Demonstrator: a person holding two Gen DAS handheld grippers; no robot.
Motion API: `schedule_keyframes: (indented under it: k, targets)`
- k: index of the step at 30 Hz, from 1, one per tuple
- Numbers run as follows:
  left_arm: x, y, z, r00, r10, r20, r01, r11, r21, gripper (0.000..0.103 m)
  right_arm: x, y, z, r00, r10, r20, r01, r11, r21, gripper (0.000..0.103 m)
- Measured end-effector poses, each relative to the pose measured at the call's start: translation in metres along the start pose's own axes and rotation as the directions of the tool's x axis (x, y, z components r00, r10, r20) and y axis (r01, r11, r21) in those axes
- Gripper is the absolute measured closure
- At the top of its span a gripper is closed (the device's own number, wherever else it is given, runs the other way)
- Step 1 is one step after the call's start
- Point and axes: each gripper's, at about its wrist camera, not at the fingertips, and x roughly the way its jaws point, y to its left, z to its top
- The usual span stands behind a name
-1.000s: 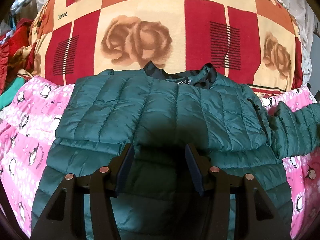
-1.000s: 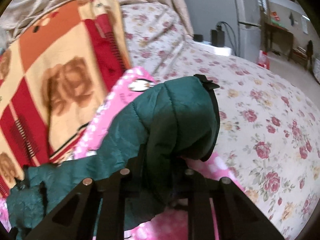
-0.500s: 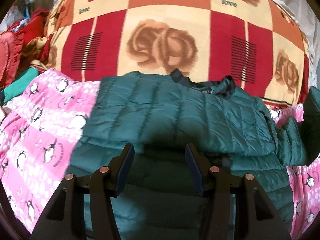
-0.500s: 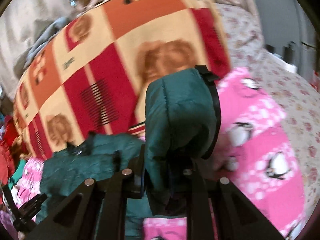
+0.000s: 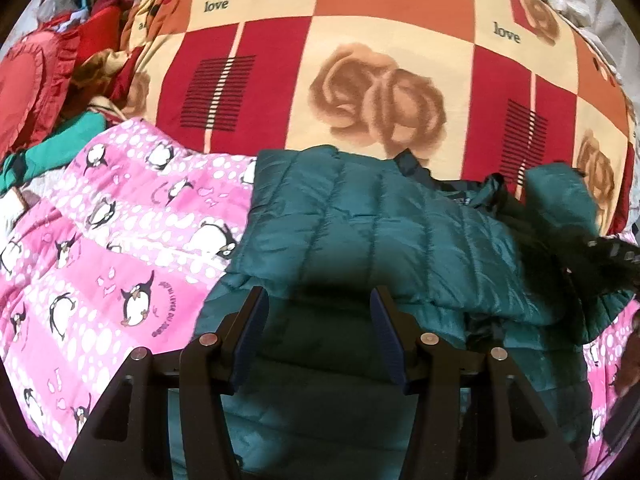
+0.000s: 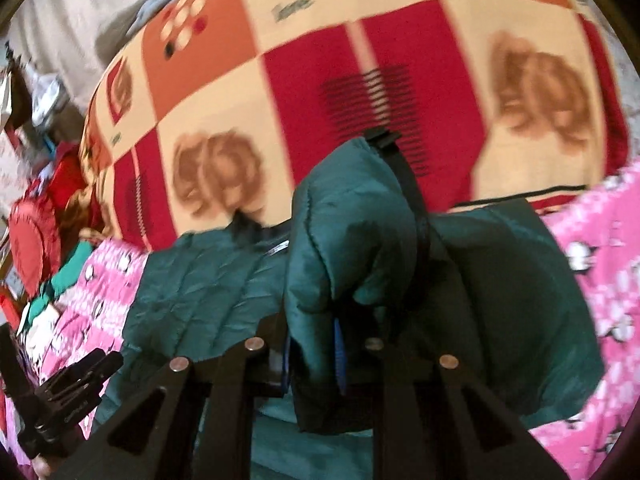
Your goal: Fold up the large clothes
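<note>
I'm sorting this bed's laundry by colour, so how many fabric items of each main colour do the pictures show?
Dark green: 1, the puffer jacket, its sleeve held in the right gripper
Pink: 1, the penguin blanket
Red, orange and cream: 1, the rose blanket
Red: 1, the frilled cushion
Bright teal: 1, the cloth at the left edge
Total: 5

Glossy quilted jacket on soft fleece blanket.

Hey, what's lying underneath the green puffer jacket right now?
The green puffer jacket lies on a pink penguin-print blanket, which shows on both sides of it. Whatever sits directly beneath the jacket's middle is covered and cannot be seen.
</note>
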Motion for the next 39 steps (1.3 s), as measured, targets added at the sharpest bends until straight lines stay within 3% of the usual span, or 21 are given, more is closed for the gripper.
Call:
schedule_keyframes:
  k: [5, 6, 9, 11, 20, 24, 29, 33, 34, 36, 37, 39]
  targets:
    - [0.003, 0.011, 0.000, 1.000, 0.001, -0.008, -0.001, 1.000, -0.020, 0.083, 0.055, 0.035, -0.015, 0.993, 0.042, -0.108, -0.045, 0.999, -0.022, 0.086]
    - [0.004, 0.012, 0.000, 1.000, 0.000, -0.008, 0.000, 1.000, -0.021, 0.083, 0.060, 0.040, -0.020, 0.990, 0.053, -0.129, -0.057, 0.998, -0.028, 0.079]
    - [0.005, 0.015, 0.001, 1.000, -0.010, -0.011, 0.009, 0.999, -0.031, 0.083, 0.062, 0.052, -0.028, 0.983, 0.104, -0.154, -0.112, 0.993, -0.046, 0.038]
    - [0.004, 0.016, 0.001, 0.999, -0.031, -0.012, 0.031, 0.998, -0.047, 0.083, 0.048, 0.056, -0.030, 0.980, 0.136, -0.143, -0.145, 0.988, -0.054, 0.033]
    - [-0.002, 0.010, 0.003, 0.987, -0.161, -0.003, 0.159, 0.979, -0.125, 0.083, -0.022, 0.024, -0.031, 0.992, 0.109, -0.065, -0.113, 0.992, -0.054, 0.030]
    - [0.007, 0.007, 0.008, 0.977, -0.209, -0.029, 0.201, 0.964, -0.175, 0.076, -0.051, -0.001, -0.033, 0.998, 0.066, -0.022, -0.067, 0.997, -0.044, 0.027]
    - [0.019, -0.006, 0.018, 0.972, -0.233, -0.040, 0.219, 0.951, -0.218, 0.074, -0.075, -0.032, -0.041, 1.000, -0.014, -0.009, 0.014, 1.000, -0.027, 0.022]
    - [0.024, -0.023, 0.025, 0.979, -0.202, -0.012, 0.197, 0.963, -0.185, 0.074, -0.091, -0.063, -0.048, 0.998, -0.066, 0.018, 0.066, 0.997, 0.028, 0.022]
    - [0.027, -0.026, 0.026, 0.980, -0.200, -0.014, 0.195, 0.965, -0.175, 0.075, -0.092, -0.070, -0.049, 0.997, -0.069, 0.025, 0.068, 0.997, 0.048, 0.022]
    - [0.034, -0.035, 0.030, 0.978, -0.209, -0.017, 0.205, 0.970, -0.134, 0.098, -0.095, -0.081, -0.051, 0.997, -0.076, 0.026, 0.074, 0.994, 0.077, 0.022]
    - [0.038, -0.040, 0.033, 0.981, -0.194, -0.026, 0.191, 0.977, -0.093, 0.103, -0.095, -0.083, -0.052, 0.996, -0.083, 0.024, 0.081, 0.993, 0.081, 0.022]
    - [0.042, -0.046, 0.037, 0.990, -0.142, -0.027, 0.141, 0.989, -0.034, 0.103, -0.091, -0.087, -0.053, 0.995, -0.100, 0.020, 0.099, 0.992, 0.078, 0.022]
